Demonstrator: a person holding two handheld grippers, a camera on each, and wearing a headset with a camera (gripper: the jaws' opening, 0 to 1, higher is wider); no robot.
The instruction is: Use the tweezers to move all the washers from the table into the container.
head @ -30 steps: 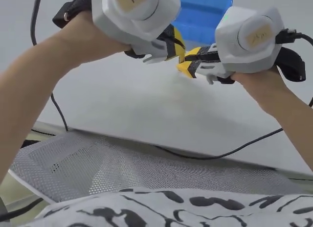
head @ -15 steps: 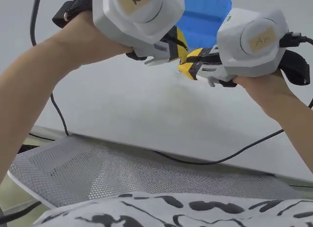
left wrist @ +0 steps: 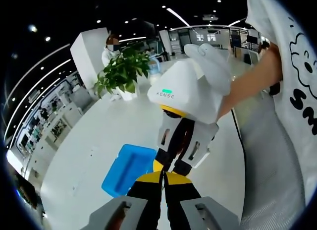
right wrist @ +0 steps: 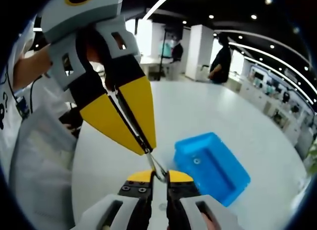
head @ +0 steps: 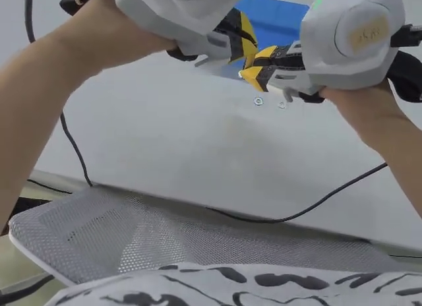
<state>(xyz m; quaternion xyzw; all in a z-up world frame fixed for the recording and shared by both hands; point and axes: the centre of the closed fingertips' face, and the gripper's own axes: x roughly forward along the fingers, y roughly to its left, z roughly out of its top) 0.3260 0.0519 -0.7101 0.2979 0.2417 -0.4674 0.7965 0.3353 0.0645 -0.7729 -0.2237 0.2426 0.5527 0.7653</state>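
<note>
The left gripper (right wrist: 144, 146) has its jaws clamped flat on the tweezers (right wrist: 154, 163), whose thin tip runs down into the right gripper (right wrist: 161, 179). The right gripper's jaws are drawn together on that tip. The two grippers meet nose to nose above the bench (head: 198, 141), so the step in hand looks like a re-seating or hand-over of the tweezers, not a pick.

Two washers (head: 258, 101) lie on the bench just below the joined tips, near each other, with a second one at (head: 282, 105). The container (right wrist: 228, 190) sits beyond them on the far side, and one small ring (right wrist: 196, 161) already lies inside it. The task is probably part done, with at least these two washers left.

The next move likely calls for one gripper to let go, so that the tweezers' tip is free to come down flat on the nearer washer. The bench around the washers is bare, with open room on every side. A cable (head: 310, 207) crosses the near part, well apart from the washers. The near bench edge, and the mesh (head: 132, 233) below it, are also far from the work.
</note>
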